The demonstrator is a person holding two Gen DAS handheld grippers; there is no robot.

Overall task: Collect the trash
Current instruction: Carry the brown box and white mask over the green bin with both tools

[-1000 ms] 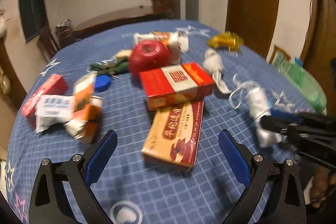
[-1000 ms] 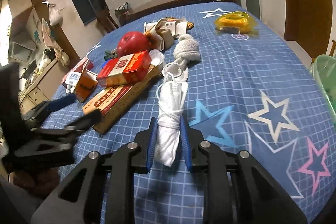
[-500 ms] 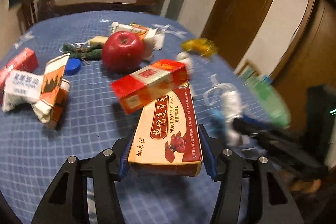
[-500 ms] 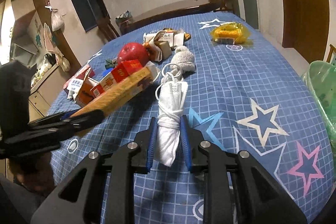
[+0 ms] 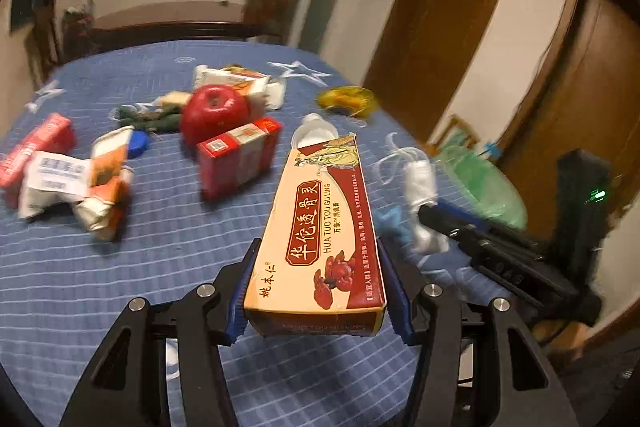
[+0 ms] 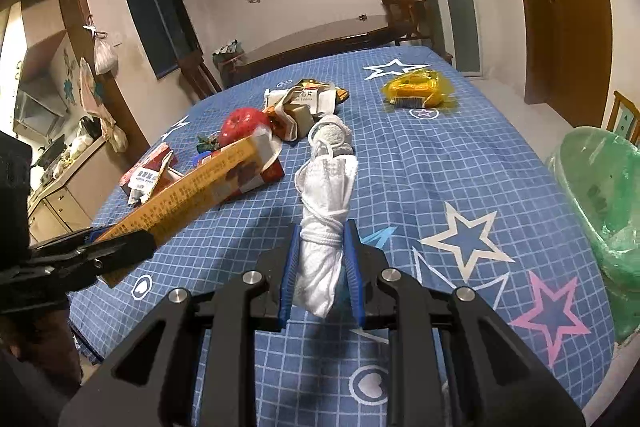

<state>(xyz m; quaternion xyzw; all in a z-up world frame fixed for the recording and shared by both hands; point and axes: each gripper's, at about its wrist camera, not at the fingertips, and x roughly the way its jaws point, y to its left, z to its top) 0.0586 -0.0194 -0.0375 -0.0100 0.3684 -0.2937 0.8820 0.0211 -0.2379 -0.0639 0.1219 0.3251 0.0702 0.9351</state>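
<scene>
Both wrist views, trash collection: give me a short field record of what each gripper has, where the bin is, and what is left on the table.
left gripper: shut on the long yellow box, box lifted clear of the tablecloth
right gripper: shut on the rolled white mask
bin: green-lined bin at the table's right edge, beside the blue star tablecloth
left on table: red apple, red box, crumpled orange-white cartons, yellow wrapper
</scene>
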